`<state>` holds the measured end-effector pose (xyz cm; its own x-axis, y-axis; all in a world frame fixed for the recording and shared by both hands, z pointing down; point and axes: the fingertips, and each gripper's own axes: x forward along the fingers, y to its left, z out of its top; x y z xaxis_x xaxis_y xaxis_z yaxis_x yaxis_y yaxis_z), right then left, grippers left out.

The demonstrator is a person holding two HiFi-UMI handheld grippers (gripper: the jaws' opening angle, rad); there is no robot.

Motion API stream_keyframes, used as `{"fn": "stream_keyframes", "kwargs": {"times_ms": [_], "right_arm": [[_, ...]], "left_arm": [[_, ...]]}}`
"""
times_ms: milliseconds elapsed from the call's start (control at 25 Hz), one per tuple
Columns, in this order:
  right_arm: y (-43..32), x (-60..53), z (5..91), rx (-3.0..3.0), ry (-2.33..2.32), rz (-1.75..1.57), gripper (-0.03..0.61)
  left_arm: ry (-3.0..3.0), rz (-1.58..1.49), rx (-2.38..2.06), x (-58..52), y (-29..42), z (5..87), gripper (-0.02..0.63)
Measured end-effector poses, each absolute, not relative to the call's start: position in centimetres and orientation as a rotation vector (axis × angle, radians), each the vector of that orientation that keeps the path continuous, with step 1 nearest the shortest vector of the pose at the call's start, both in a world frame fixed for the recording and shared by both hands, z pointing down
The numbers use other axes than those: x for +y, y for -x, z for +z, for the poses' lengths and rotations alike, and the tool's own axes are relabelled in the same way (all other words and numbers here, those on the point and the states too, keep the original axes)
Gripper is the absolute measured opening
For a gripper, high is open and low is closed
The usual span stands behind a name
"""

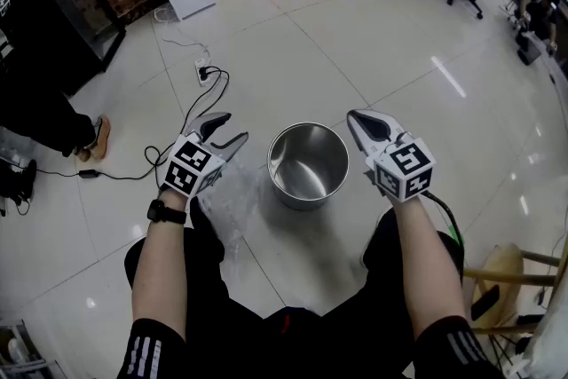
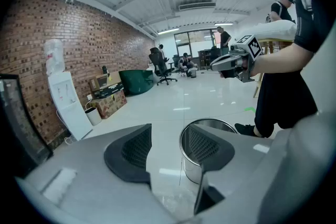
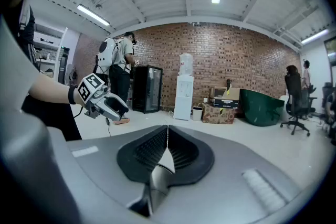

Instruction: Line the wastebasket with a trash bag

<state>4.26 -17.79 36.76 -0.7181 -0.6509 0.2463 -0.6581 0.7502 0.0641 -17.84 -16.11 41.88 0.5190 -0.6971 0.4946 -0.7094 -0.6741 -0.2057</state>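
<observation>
Left gripper (image 1: pixel 229 129) spread, right gripper (image 1: pixel 355 117) pressed together; both flank wastebasket (image 1: pixel 308 125) rim, apart.

1. Left gripper (image 1: pixel 232 127) and right gripper (image 1: pixel 353 115): grey shells, black ribbed pads (image 2: pixel 137 147), black-and-white marker cubes (image 1: pixel 189 166).
2. Black watch (image 1: pixel 166 212), left of centre.
3. Black sleeves (image 1: pixel 151 352) with white stripes, bottom corners; black trousers (image 1: pixel 293 335).
</observation>
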Motion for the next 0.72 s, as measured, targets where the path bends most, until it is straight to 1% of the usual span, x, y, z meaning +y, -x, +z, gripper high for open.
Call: {"fn": "stream_keyframes", "kwargs": {"times_ms": [240,400,560,720], "right_arm": [[-4.3,-18.0,36.2,-2.697,-1.028,0.033,0.009],[-4.1,-17.8,36.0,-2.698,-1.028,0.028,0.009],[-4.5,-17.8,36.4,-2.679,-1.024,0.023,0.009],[-5.0,-17.9,36.7,-2.668,-1.021,0.026,0.009]], "left_arm": [[-2.570,0.824,-1.276,-17.2,20.9,44.5,0.232],[-2.426,0.770,-1.309,-18.6,24.5,48.8,0.242],[-2.308,0.865,-1.242,-18.7,26.7,55.1,0.270],[-2.241,0.989,-1.152,-18.4,27.5,60.8,0.288]]}}
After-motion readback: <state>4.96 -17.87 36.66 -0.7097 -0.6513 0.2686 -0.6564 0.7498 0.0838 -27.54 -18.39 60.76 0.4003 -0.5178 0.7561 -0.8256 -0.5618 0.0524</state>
